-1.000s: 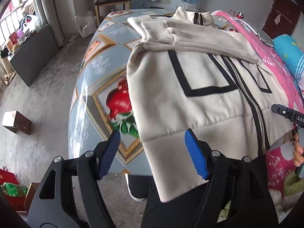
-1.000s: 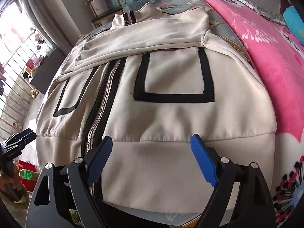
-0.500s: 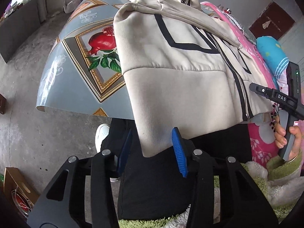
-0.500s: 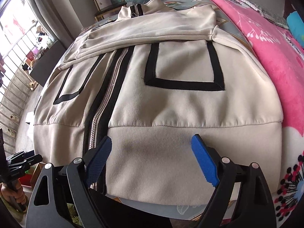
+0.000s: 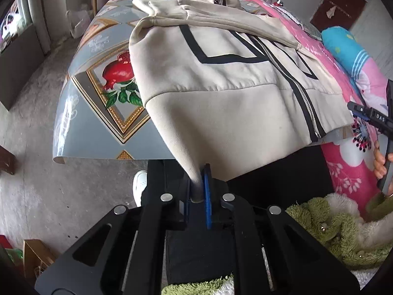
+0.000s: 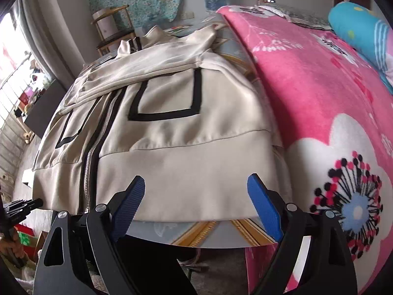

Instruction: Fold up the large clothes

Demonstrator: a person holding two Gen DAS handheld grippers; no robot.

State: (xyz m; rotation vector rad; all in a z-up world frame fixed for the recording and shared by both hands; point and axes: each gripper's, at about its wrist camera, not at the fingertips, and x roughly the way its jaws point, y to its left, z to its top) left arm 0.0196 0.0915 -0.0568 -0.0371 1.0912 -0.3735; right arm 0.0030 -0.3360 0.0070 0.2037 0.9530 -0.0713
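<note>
Where jacket (image 5: pixel 221 78) lies, patterned tablecloth (image 5: pixel 98 113).

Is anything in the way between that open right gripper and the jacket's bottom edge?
Nothing visible. The right gripper is open right at the jacket hem, with only bare hem between its pads. The left gripper is closing on the hem's other corner.

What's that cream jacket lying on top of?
The cream jacket lies on a grey tablecloth printed with a red fruit in a gold frame; a pink blanket sits beside it. What the cloth covers, and whatever is under the jacket's middle, is hidden.
</note>
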